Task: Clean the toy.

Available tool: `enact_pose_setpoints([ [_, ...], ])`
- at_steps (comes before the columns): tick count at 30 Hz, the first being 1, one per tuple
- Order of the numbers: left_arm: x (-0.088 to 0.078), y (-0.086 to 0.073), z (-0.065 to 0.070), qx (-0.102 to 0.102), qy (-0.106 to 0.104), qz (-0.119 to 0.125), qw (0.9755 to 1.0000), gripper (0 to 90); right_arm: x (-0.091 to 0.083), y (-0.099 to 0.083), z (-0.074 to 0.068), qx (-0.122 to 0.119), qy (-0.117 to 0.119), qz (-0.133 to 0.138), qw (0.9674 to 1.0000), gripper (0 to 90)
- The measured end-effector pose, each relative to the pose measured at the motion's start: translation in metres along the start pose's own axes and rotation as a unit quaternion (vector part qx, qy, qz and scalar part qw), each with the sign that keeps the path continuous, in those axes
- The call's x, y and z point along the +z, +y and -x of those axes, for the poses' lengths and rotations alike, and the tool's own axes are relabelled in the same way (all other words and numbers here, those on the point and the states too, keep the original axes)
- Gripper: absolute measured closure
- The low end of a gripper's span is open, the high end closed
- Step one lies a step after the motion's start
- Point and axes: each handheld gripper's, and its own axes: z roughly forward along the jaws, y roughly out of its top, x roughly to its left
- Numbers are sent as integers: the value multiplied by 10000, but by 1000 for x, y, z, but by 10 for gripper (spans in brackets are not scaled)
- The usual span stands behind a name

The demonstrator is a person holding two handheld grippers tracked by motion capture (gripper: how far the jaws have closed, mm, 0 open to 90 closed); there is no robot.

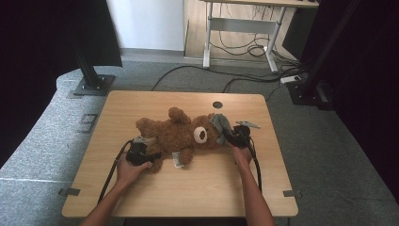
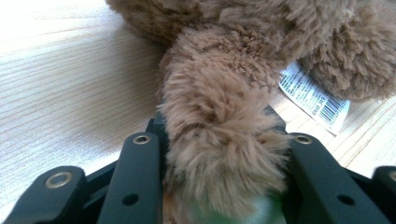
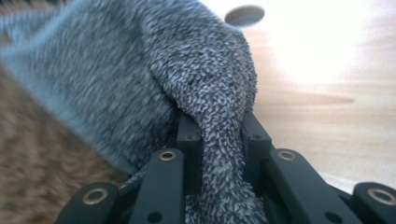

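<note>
Your teddy bear [image 1: 181,134] lies on its side near the middle of the wooden surface [image 1: 188,188], head towards your right hand, legs towards your left. Your left gripper [image 1: 141,151] sits at the bear's leg end; in the left gripper view its jaws are clamped on a furry brown limb [image 2: 219,140], which fills the gap between them and bulges over both. The bear's white sewn-in label [image 2: 314,97] lies flat on the surface just beside that limb, on the belly side.

Your right gripper [image 1: 234,136] is at the bear's head. Its jaws are pinched narrow on a fold of grey fleece cloth [image 3: 219,140], with the rest of the cloth [image 1: 221,123] draped against the top of the bear's head. Beyond the head, a round cable hole [image 1: 217,105] is set in the surface.
</note>
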Motion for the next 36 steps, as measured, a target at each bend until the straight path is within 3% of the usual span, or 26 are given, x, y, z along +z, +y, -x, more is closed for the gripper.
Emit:
enact_pose_setpoints([
  [7,0,0,0,5,19,-3,10000,621,-4,-12,2,-200,-77,-246,9995,746],
  [16,0,0,1,18,29,7,10000,621,-17,-29,6,-388,80,-454,9982,746],
  [26,-3,1,-3,-62,-114,87,9999,589,-31,-30,9,-298,134,-173,9993,745],
  [36,-17,6,4,143,87,365,9992,495,-62,-44,16,-221,335,182,9990,745],
])
